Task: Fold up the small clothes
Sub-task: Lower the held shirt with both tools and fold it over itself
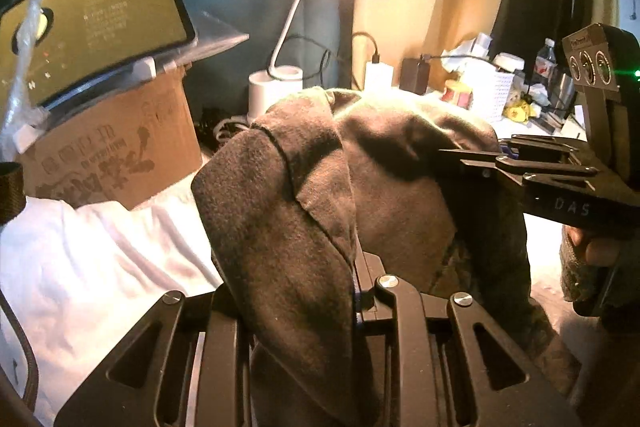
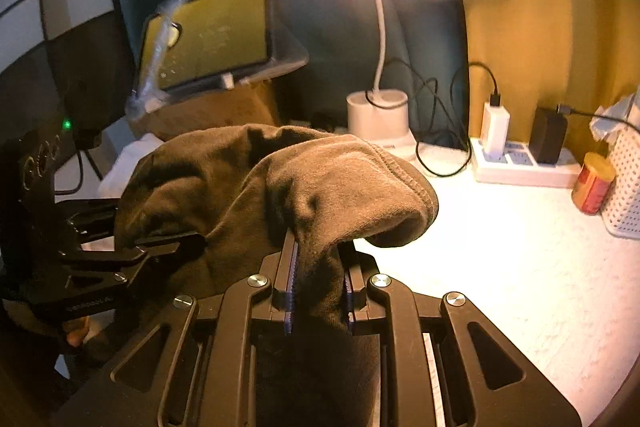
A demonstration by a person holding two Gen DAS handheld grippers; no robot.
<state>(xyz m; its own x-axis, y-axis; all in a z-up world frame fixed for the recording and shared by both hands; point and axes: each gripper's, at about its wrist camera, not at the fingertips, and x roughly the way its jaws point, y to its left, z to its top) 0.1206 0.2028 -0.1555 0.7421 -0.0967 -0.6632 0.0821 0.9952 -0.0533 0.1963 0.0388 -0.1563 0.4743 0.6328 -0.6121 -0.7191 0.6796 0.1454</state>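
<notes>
Both tongs, left tongs [image 1: 356, 291] and right tongs [image 2: 318, 279], stand narrow, each pinching the brown garment [image 2: 280, 179] held up between them above the white surface [image 2: 500, 267]. Seemingly mid-fold; next it needs laying flat. The lamp base [image 2: 378, 115], power strip [image 2: 524, 163] and cardboard box [image 1: 116, 151] crowd the far edge.

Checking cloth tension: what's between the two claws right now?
Only the brown garment, draped in a slack hump from the right claw across to the left claw; each is shut on it. Clearest in the right wrist view.
</notes>
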